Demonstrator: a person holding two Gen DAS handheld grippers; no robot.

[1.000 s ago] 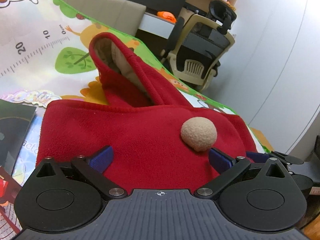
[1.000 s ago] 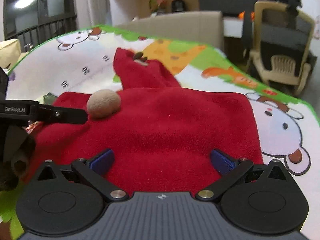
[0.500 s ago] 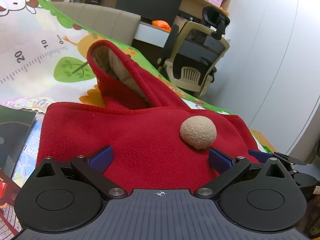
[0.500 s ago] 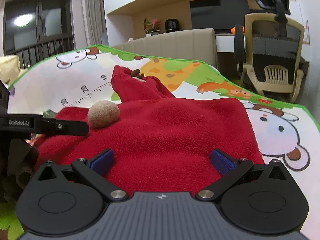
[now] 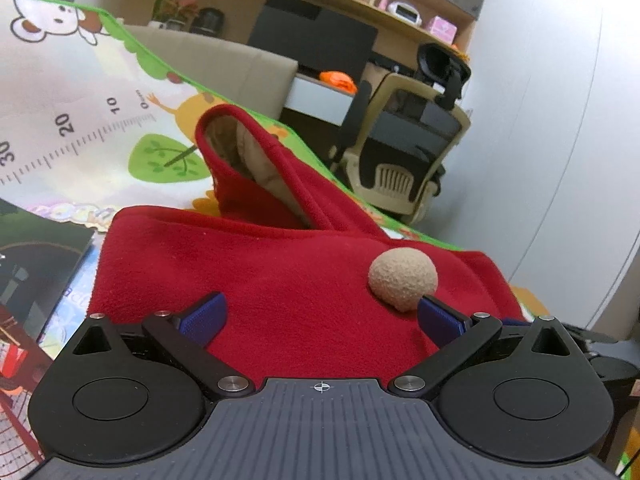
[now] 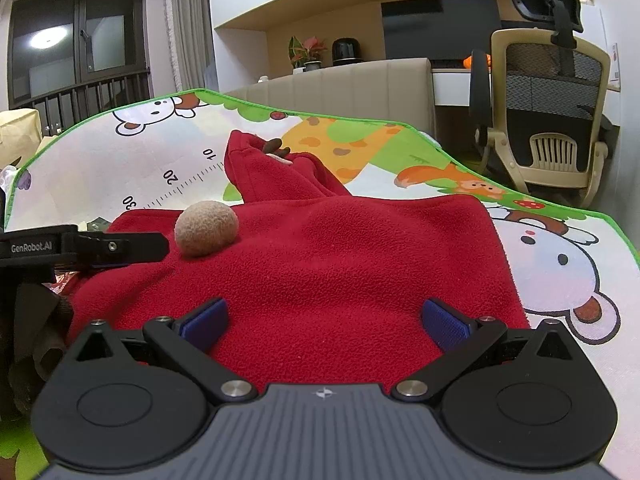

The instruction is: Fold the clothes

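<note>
Facing the red fleece garment point(image 6: 344, 264) on the play mat point(image 6: 552, 256), both grippers sit at its near hem, jaws wide, holding nothing. Left gripper point(image 5: 320, 312) is nearer the pompom point(image 5: 402, 278); right gripper point(image 6: 324, 320) covers the other half. Hood point(image 5: 256, 168) points away.

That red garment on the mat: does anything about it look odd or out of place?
Nothing looks damaged. The red garment lies bunched, not flat, on the mat; its hood stands up, showing beige lining. The beige pompom sits beside the open left gripper.
</note>
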